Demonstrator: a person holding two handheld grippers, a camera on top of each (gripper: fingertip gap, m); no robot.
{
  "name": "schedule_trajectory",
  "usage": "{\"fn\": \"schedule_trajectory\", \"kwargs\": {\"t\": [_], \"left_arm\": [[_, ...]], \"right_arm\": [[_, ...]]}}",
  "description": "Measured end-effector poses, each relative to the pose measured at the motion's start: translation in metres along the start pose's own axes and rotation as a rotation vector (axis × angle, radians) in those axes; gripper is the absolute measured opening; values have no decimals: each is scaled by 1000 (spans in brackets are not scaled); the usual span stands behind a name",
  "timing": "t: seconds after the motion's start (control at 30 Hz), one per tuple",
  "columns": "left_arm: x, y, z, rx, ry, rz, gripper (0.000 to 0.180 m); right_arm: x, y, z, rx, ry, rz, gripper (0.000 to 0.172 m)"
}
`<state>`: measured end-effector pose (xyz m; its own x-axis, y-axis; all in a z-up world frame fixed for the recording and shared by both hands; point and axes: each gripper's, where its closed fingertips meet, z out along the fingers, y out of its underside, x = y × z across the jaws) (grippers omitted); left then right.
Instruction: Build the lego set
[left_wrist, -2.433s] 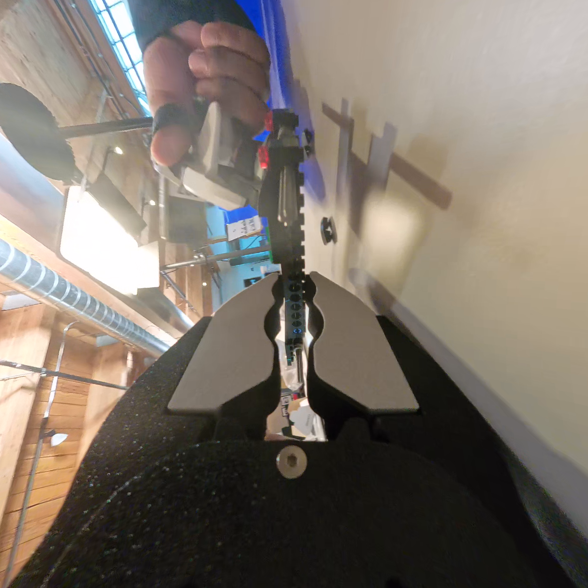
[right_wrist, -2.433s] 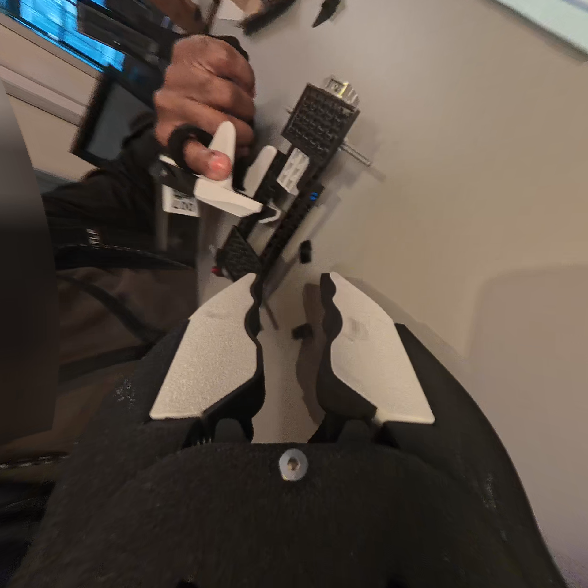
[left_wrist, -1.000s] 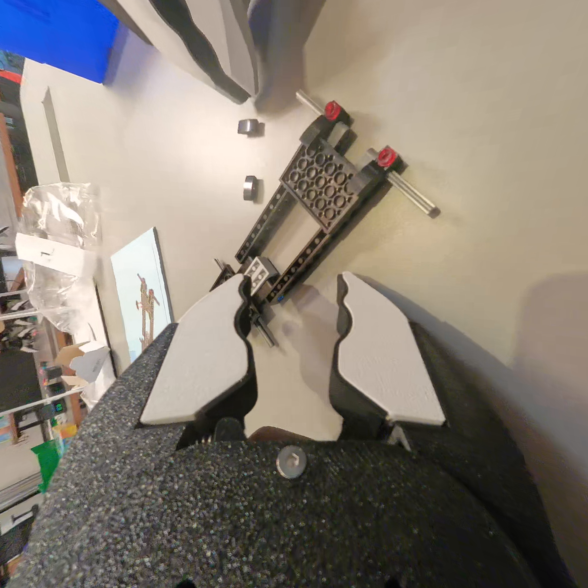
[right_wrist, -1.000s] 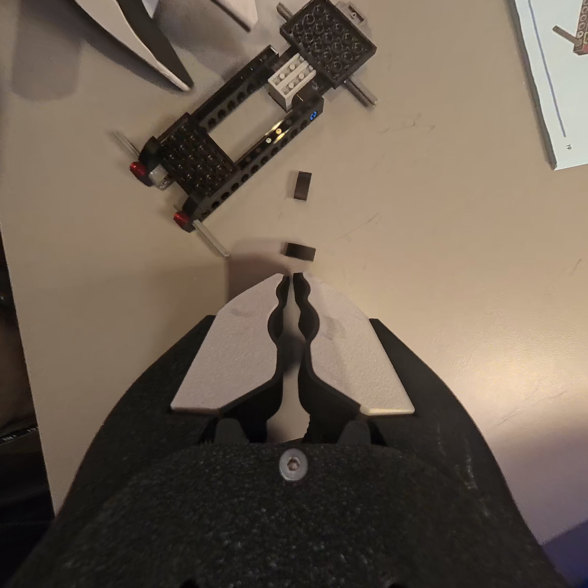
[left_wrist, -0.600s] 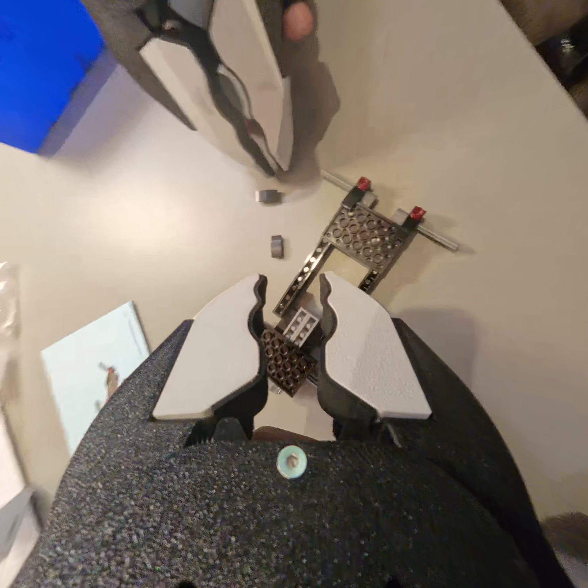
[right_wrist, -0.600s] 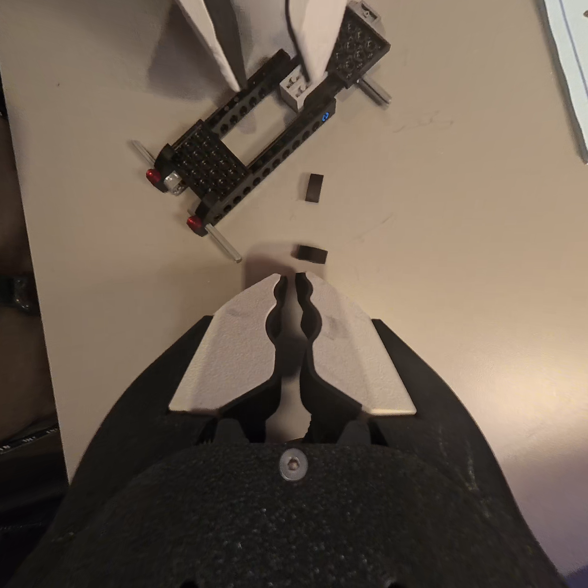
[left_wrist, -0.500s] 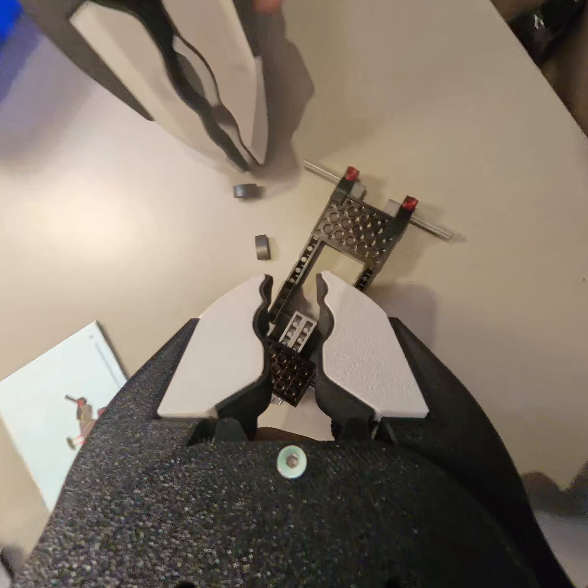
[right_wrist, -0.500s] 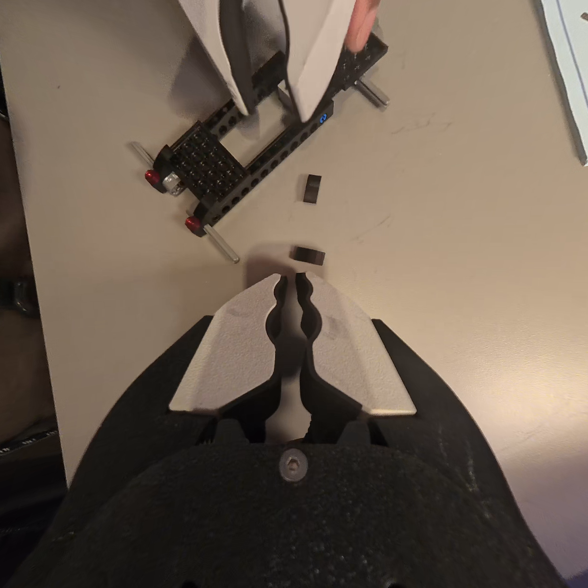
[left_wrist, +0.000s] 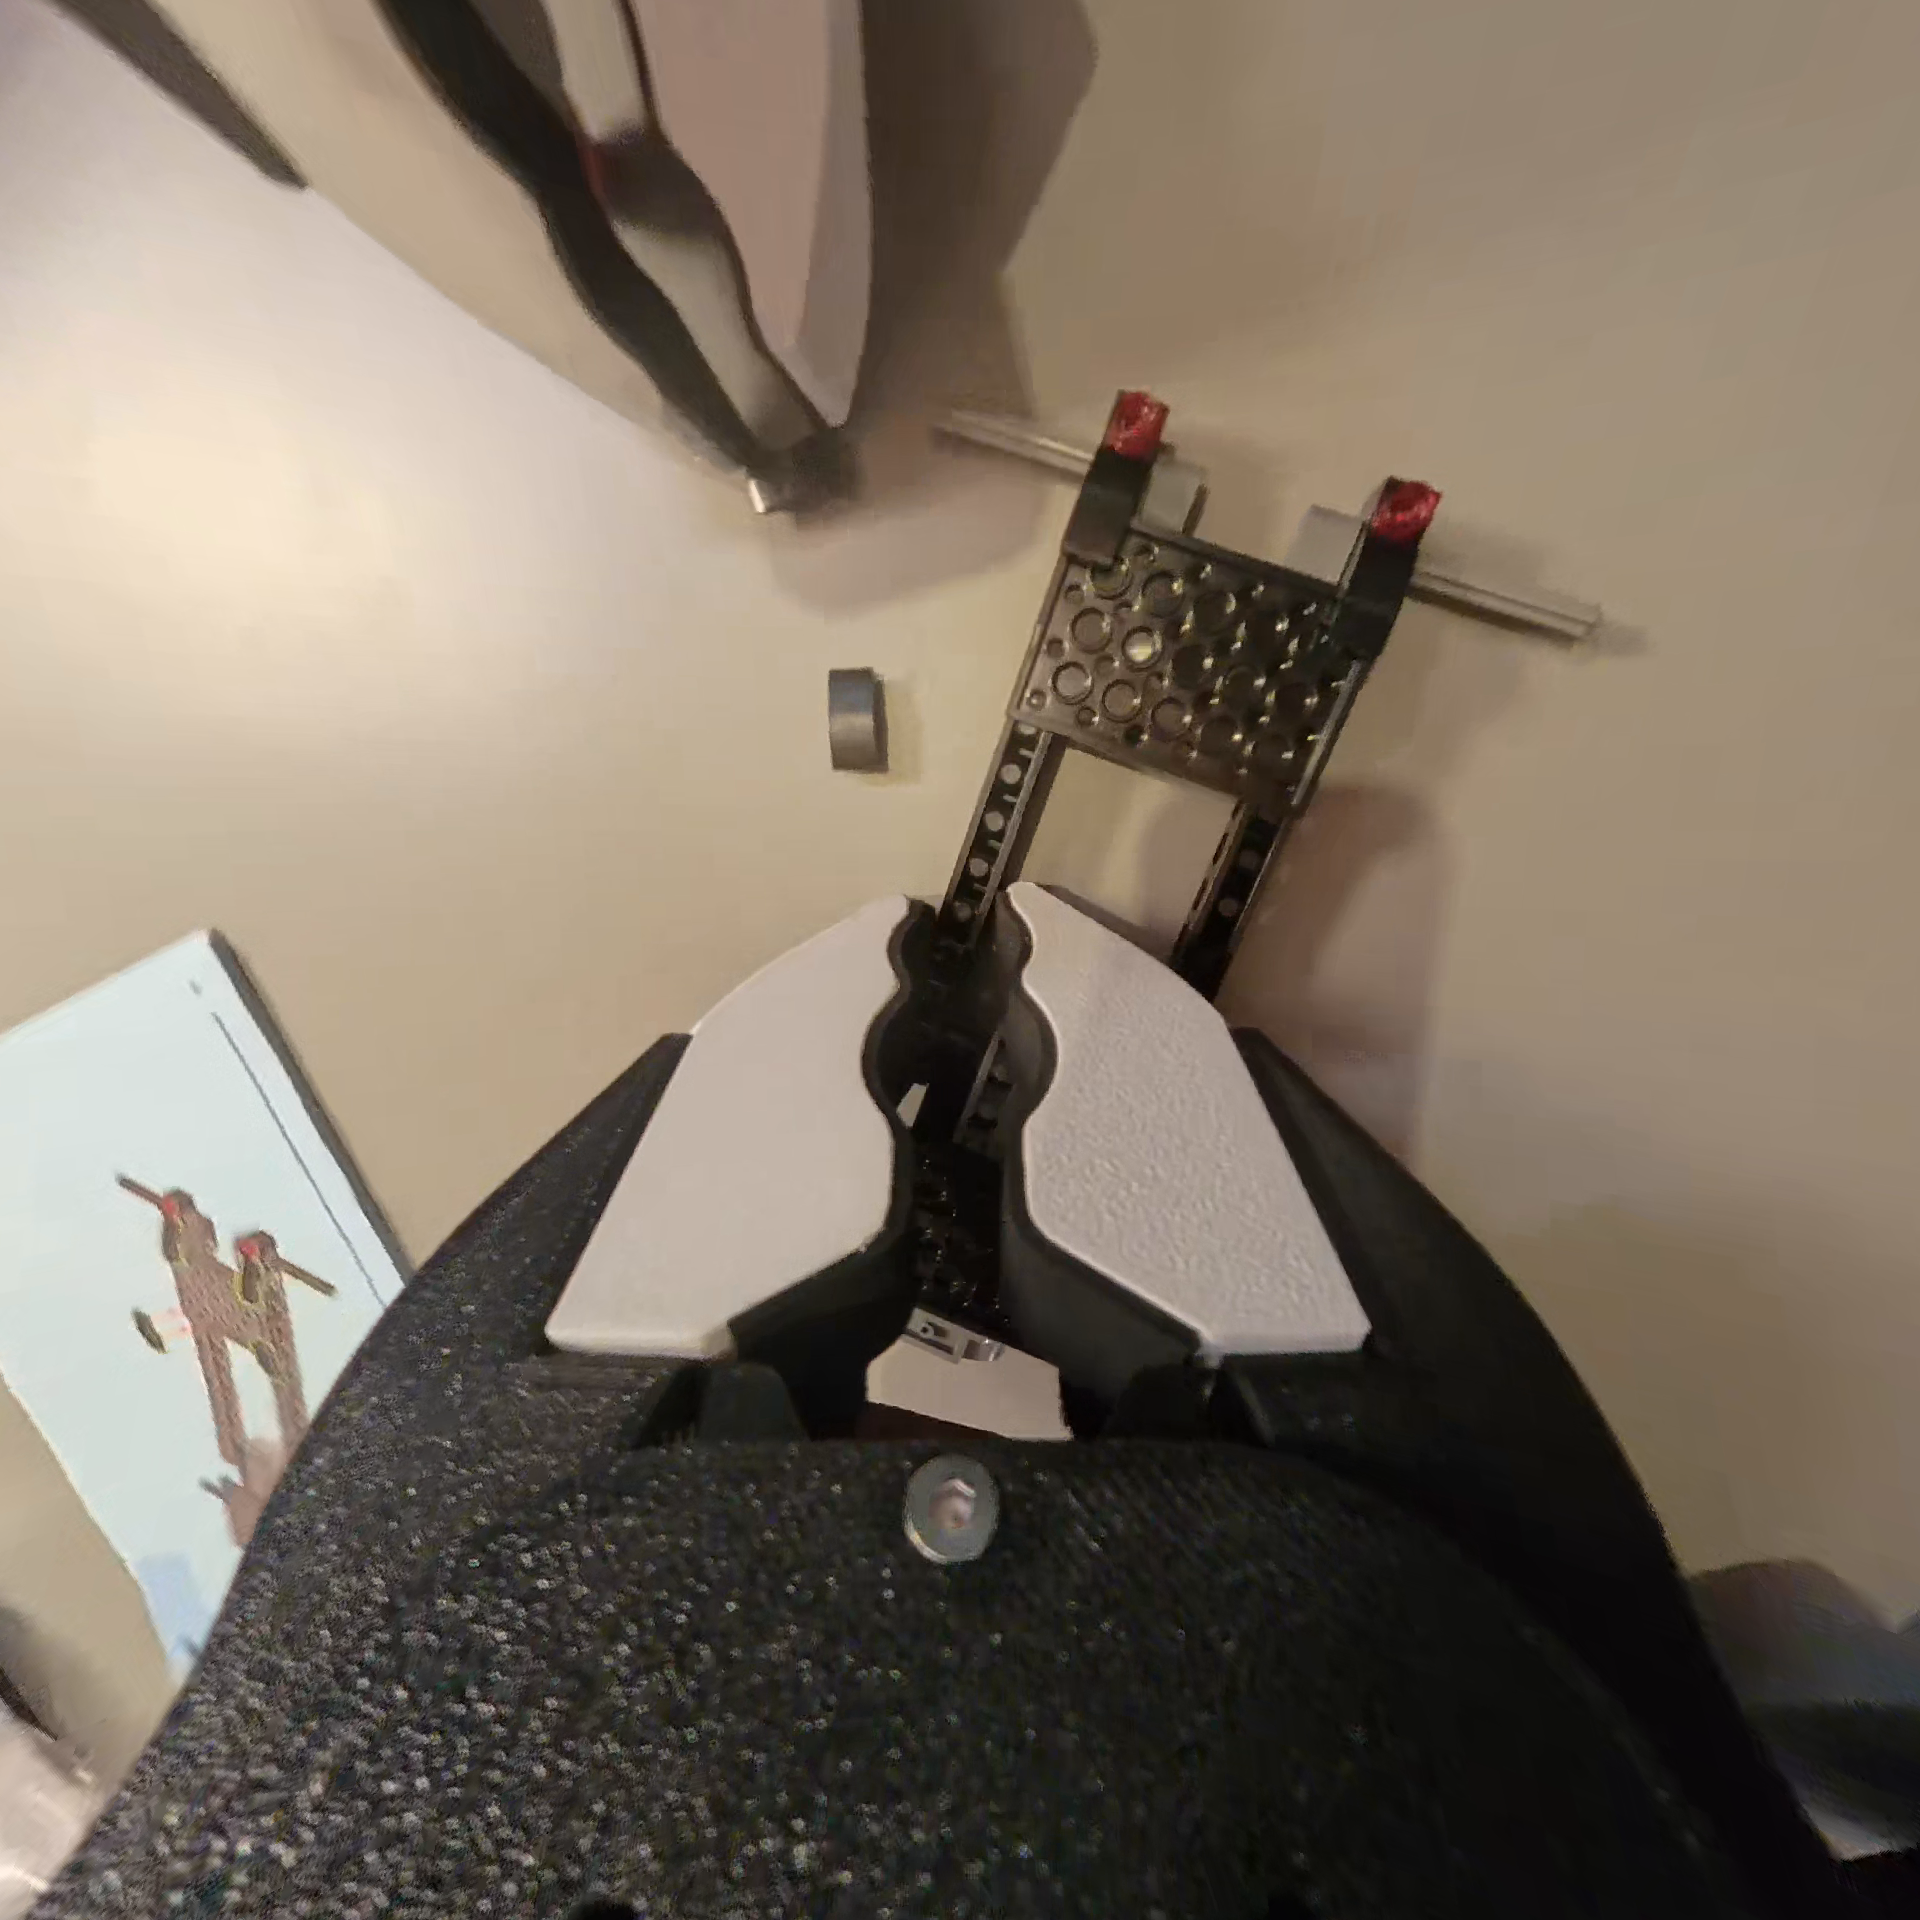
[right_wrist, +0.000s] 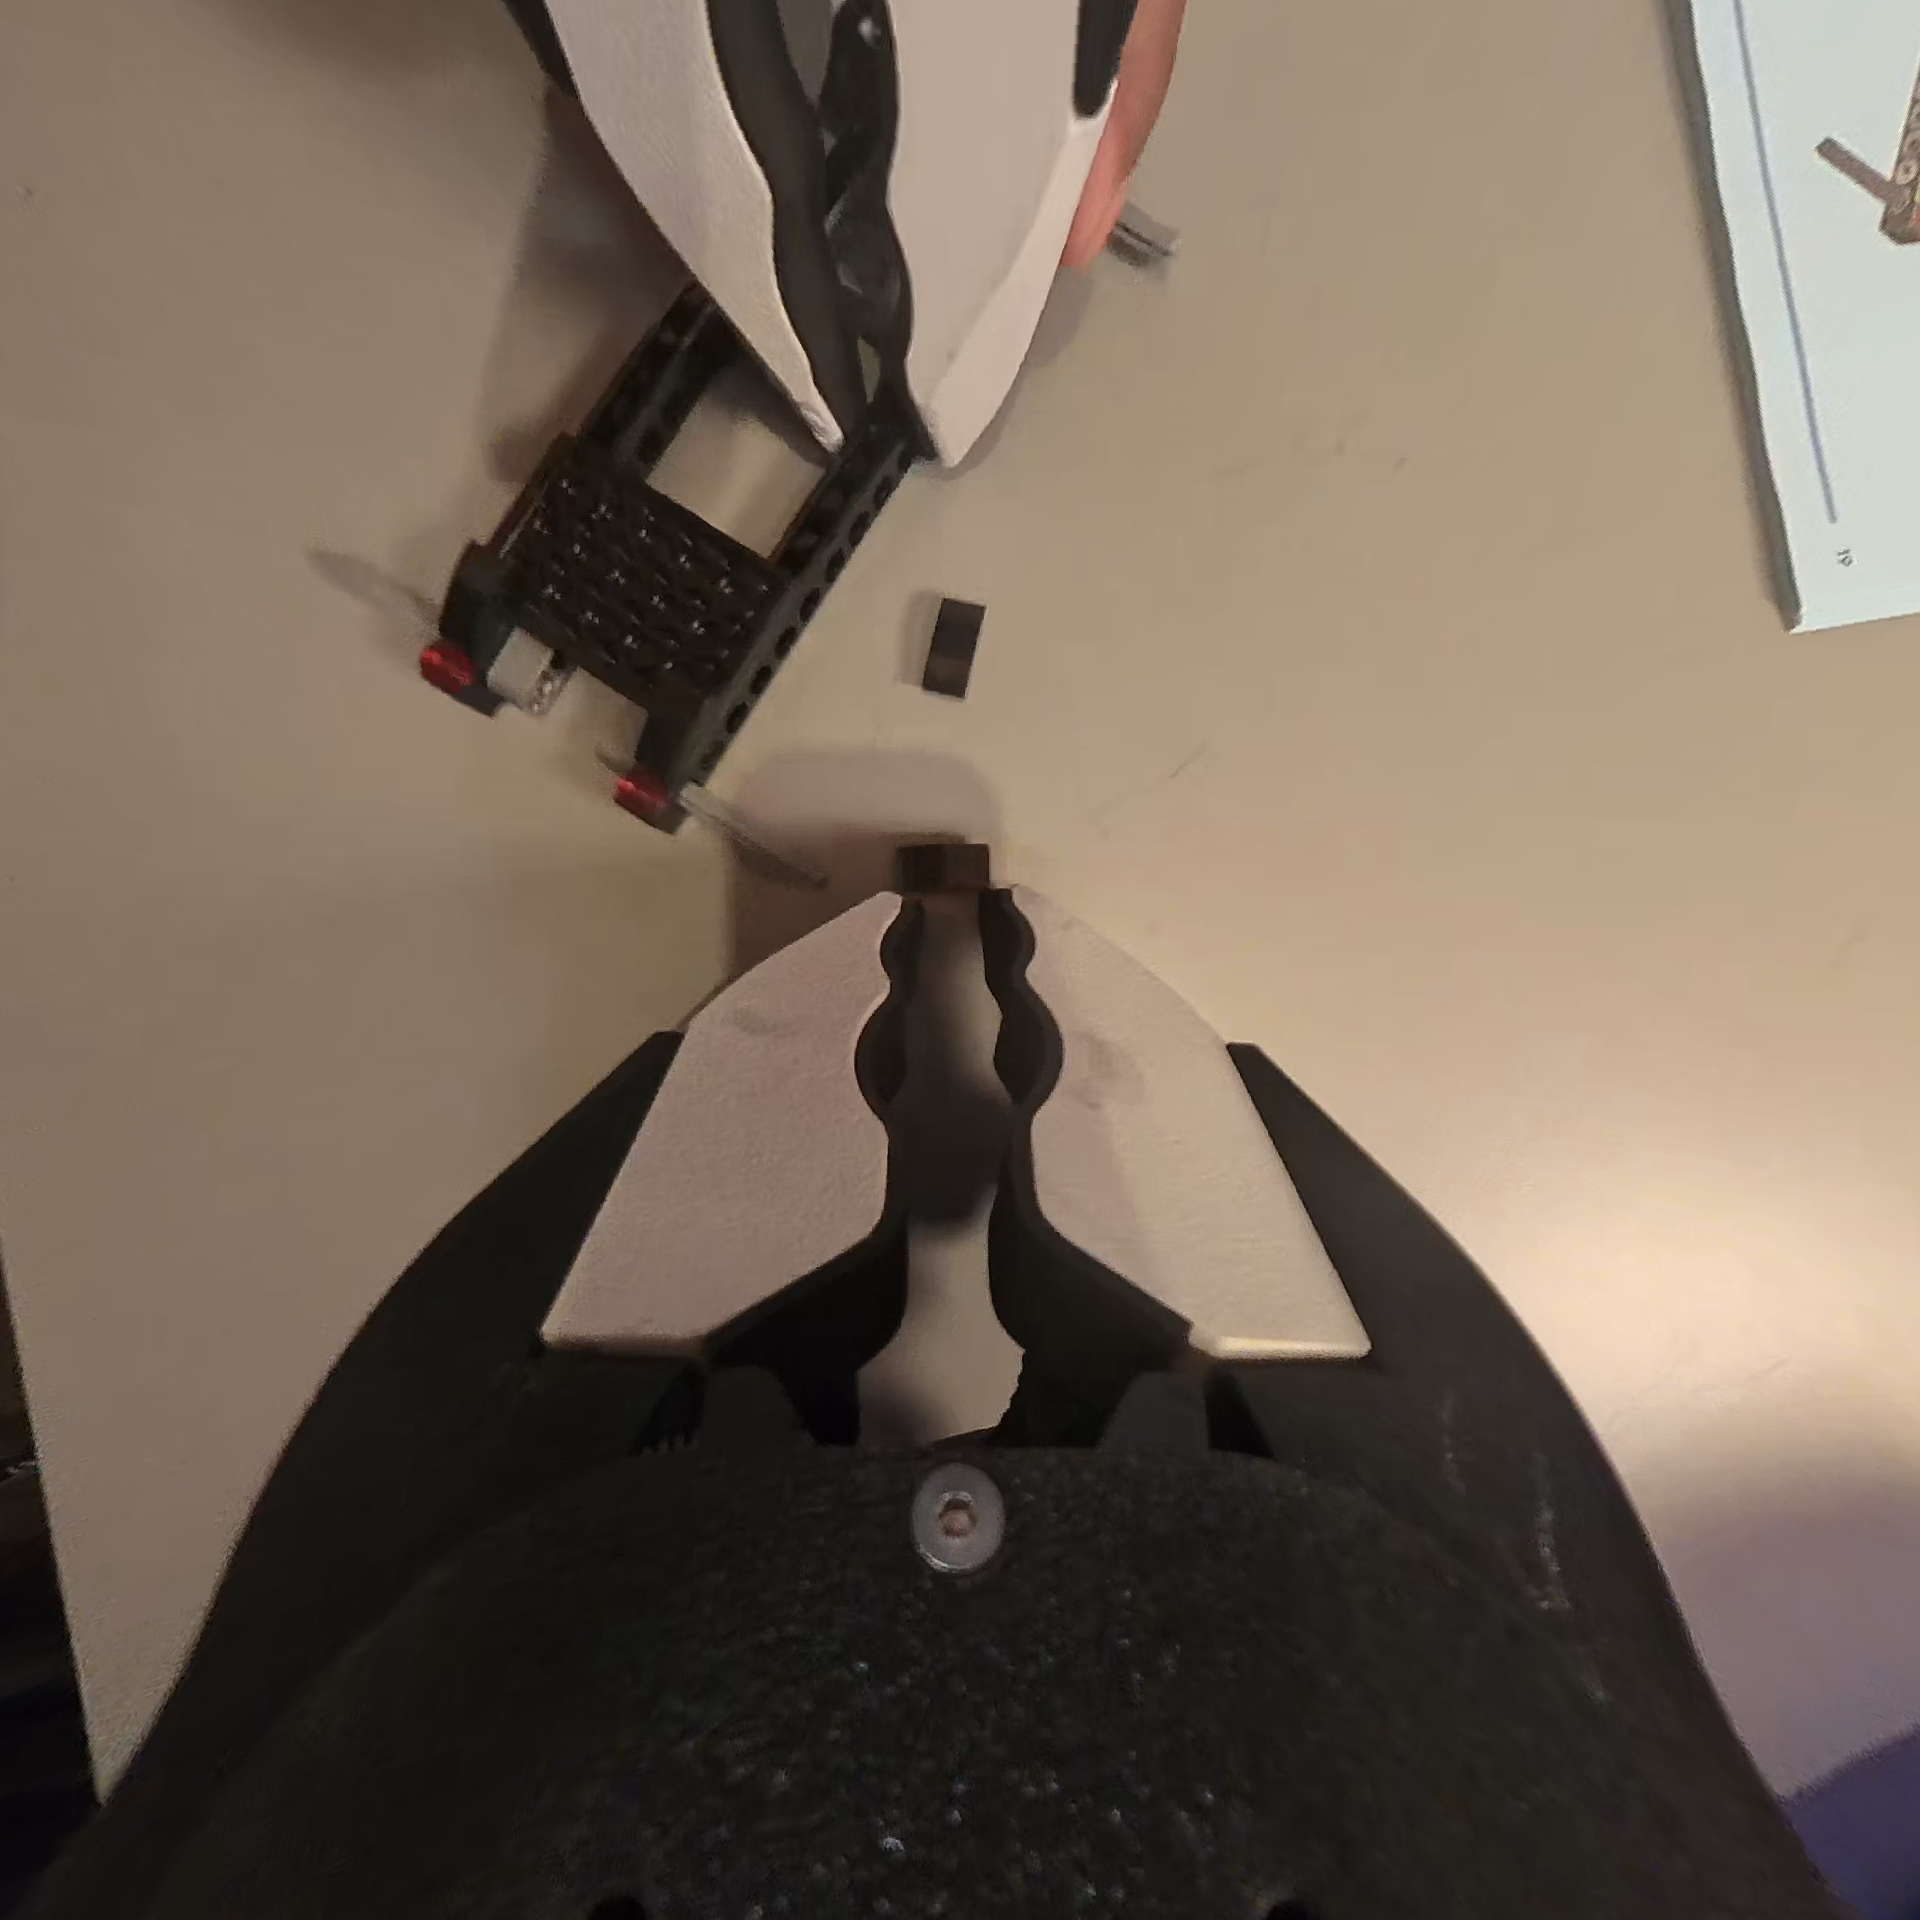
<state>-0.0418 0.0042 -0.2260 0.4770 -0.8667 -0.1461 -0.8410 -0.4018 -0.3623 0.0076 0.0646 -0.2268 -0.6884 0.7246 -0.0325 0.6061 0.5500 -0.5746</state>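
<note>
Left gripper: your left gripper (left_wrist: 961, 914) is closing its white fingers (left_wrist: 1143, 1122) on one long beam of the black brick-built frame of perforated beams and studded plates (left_wrist: 1184, 665); in the left wrist view the beam is running up between both dark pads with no gap showing on either side, and the right wrist view is showing the same clamp from the far side.
Frame: the frame is lying flat on the beige table (left_wrist: 416, 540); its far end is carrying two red-capped ends (left_wrist: 1136, 424) on a thin grey axle (left_wrist: 1507, 608), and the near end is sitting hidden under your fingers.
Loose piece, middle: a small dark rectangular brick piece (left_wrist: 858, 732) is lying alone on the table just left of the frame, apart from it.
Booklet: a pale blue instruction booklet with a printed model drawing (left_wrist: 156, 1247) is lying at the near left in the left wrist view.
Right gripper: your right gripper (right_wrist: 948, 902) is hovering with its jaws parted a little and gripping nothing; table is showing between the pads.
Nearest piece: a second small dark brick piece (right_wrist: 943, 869) is sitting just beyond the fingertips; whether they are touching it, you cannot tell.
Far right: the booklet's corner (right_wrist: 1849, 312) is showing there.
</note>
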Motion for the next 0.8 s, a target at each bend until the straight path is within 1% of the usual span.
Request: {"fn": "schedule_trajectory", "kwargs": {"t": [0.1,0.27,0.33,0.43,0.53,0.7,0.8], "left_arm": [[4,2,-1,2,-12,-131,12],[11,4,-3,21,-32,-266,11],[15,5,-4,21,-37,-258,10],[20,4,-5,41,-31,-257,9],[22,5,-5,63,-18,-268,9],[30,3,-6,96,15,-267,8],[32,3,-6,106,13,-254,9]], "right_arm": [[5,-2,1,-6,22,-13,11],[4,-1,-1,-2,27,-11,12],[4,-3,-4,17,49,-45,12],[13,-5,-6,5,140,-198,18],[10,-5,-4,-16,112,-315,23],[5,-10,1,5,69,-358,24],[4,-8,2,-12,50,-316,13]]}}
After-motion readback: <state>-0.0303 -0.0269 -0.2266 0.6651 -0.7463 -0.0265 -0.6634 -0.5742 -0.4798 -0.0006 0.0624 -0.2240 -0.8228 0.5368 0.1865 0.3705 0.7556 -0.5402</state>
